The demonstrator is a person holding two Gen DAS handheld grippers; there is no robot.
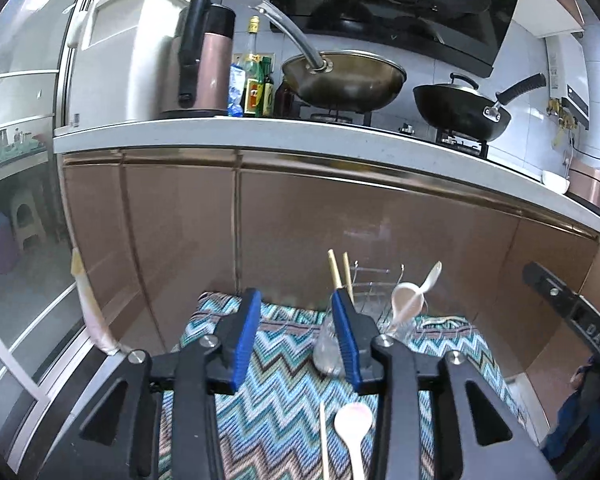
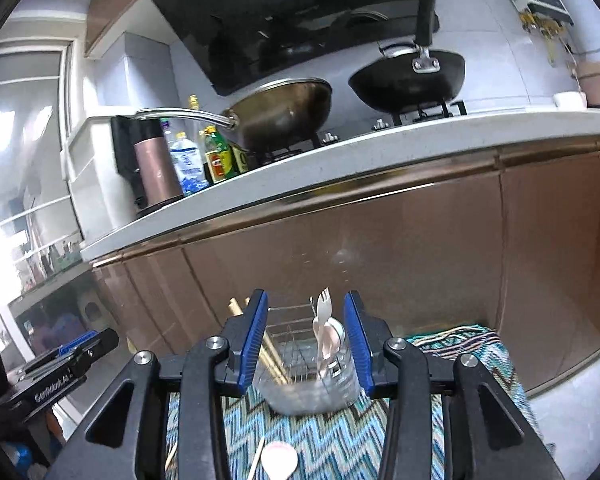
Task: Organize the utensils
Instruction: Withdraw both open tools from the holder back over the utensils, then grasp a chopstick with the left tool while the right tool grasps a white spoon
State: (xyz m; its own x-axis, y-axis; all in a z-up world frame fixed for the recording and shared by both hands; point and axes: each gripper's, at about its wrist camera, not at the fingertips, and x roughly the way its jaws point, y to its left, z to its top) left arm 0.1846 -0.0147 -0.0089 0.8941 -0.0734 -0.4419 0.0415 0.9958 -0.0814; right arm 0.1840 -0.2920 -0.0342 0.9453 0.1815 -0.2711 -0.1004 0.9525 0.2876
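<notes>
A wire utensil rack (image 1: 370, 292) stands at the far end of a zigzag cloth (image 1: 272, 396), with a clear jar (image 1: 328, 344) in front of it. Chopsticks (image 1: 334, 270) stand in the jar, a white spoon (image 1: 410, 298) beside them. My left gripper (image 1: 296, 334) is open and empty above the cloth. A white spoon (image 1: 354, 430) and a single chopstick (image 1: 323, 440) lie loose on the cloth. In the right wrist view my right gripper (image 2: 306, 340) is open and empty, its jaws either side of the jar (image 2: 312, 384), which holds chopsticks (image 2: 268, 356), a spork (image 2: 323, 320) and a spoon.
Brown cabinet fronts (image 1: 340, 220) rise right behind the cloth, under a white counter (image 1: 260, 136) with a stove, two woks, bottles and a kettle. The other gripper shows at the left edge of the right wrist view (image 2: 60, 376). A glass door is at left.
</notes>
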